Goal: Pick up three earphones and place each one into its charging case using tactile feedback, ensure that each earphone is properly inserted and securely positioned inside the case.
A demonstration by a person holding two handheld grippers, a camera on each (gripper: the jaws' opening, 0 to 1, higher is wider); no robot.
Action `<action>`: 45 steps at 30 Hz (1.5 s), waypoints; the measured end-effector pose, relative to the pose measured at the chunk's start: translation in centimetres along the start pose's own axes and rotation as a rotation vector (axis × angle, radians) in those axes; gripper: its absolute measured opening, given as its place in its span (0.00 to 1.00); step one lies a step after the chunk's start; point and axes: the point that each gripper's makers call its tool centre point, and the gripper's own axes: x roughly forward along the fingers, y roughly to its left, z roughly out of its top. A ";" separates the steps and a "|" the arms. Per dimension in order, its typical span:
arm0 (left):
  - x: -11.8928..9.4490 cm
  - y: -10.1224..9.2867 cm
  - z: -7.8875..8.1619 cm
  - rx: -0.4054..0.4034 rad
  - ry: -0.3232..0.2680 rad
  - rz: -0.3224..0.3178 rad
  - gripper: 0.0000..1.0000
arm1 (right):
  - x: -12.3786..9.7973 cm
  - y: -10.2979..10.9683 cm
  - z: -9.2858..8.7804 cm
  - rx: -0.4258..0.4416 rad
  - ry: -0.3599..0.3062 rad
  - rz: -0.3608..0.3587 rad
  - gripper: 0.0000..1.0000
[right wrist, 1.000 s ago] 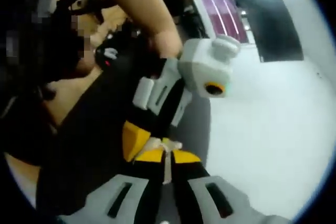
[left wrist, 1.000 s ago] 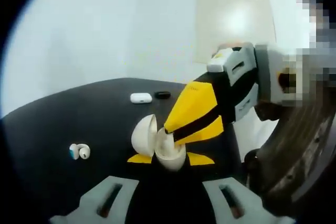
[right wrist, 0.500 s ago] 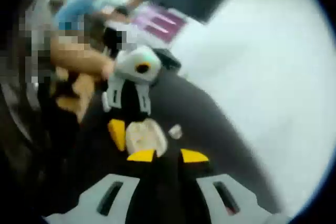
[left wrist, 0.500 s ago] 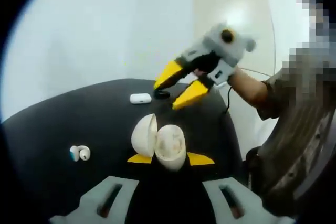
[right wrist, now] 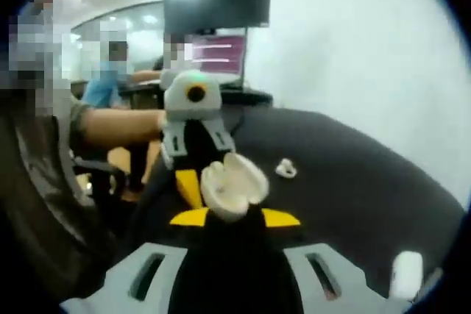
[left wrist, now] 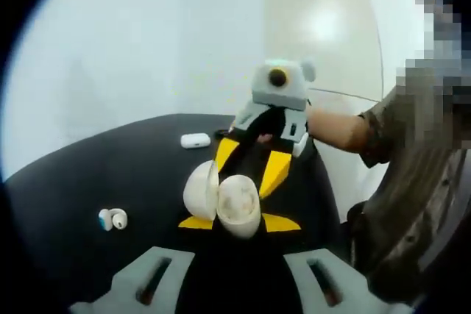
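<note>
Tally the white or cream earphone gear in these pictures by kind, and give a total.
Open cream case: 1
Closed white case: 1
Loose white earphone: 1
Total: 3

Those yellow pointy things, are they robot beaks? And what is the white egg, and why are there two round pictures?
They are not beaks. A person holds a grabbing tool in each hand, and each tool has two yellow-tipped jaws and carries a small camera. That gives two round pictures, one looking out from each tool.

In the left gripper view, the left gripper holds the white egg, an open charging case for earphones. The right gripper hangs behind it with its jaws apart, holding nothing.

On the black table lie a loose earphone, a small white closed case and a small dark thing behind it, too far off to name.

The right gripper view shows the same egg case from the other side.
</note>
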 end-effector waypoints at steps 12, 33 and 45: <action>-0.1 -0.6 0.3 -0.028 -0.014 -0.031 0.20 | 0.4 1.5 0.1 -0.215 0.033 0.012 0.20; -0.6 1.8 -0.3 0.006 0.003 -0.015 0.19 | -2.1 -7.5 6.3 0.347 -0.206 -0.162 0.19; -0.4 0.6 -0.1 0.024 -0.002 -0.010 0.19 | 6.9 -10.3 1.7 0.427 0.168 -0.189 0.15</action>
